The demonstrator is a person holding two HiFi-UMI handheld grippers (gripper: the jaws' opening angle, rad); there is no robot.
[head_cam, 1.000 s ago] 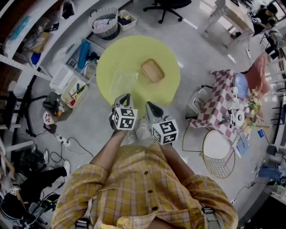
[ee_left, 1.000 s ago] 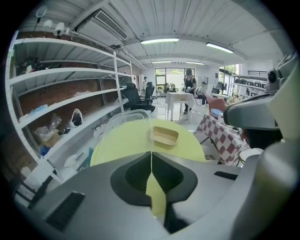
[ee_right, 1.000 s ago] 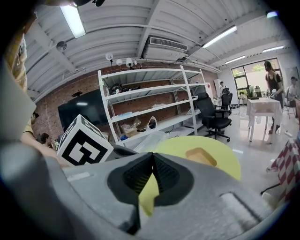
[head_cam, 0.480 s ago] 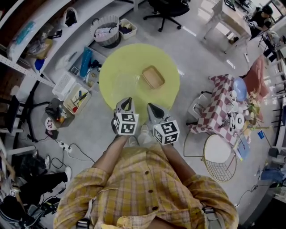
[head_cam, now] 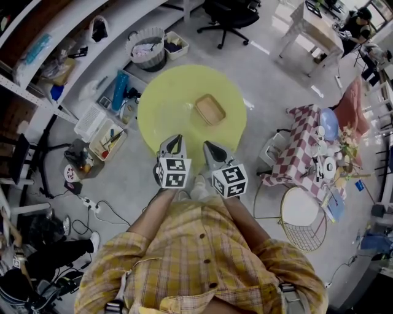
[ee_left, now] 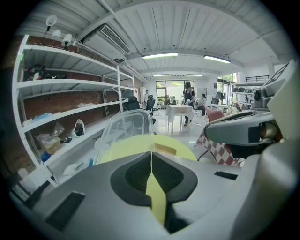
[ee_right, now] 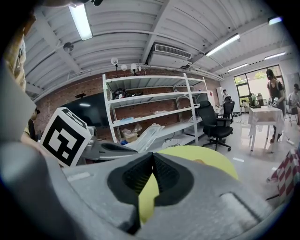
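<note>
You hold your left gripper [head_cam: 174, 143] and right gripper [head_cam: 209, 148] side by side at the near edge of the round yellow table [head_cam: 178, 86]. Both have their jaws pressed together on nothing. They seem aimed at the shallow tan rectangular tray [head_cam: 210, 110] and the clear plastic box [ee_left: 125, 125] beside it, both well apart from them.

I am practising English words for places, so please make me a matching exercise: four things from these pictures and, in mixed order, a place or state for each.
Things:
1. shallow tan rectangular tray
2. black swivel office chair
3. red-and-white checkered cloth
4. left gripper

Places or states:
A. fingers shut, holding nothing
B. on the round yellow table
C. right of that table
D. beyond that table, at the head view's top

Pairs: 1-B, 2-D, 3-C, 4-A.
</note>
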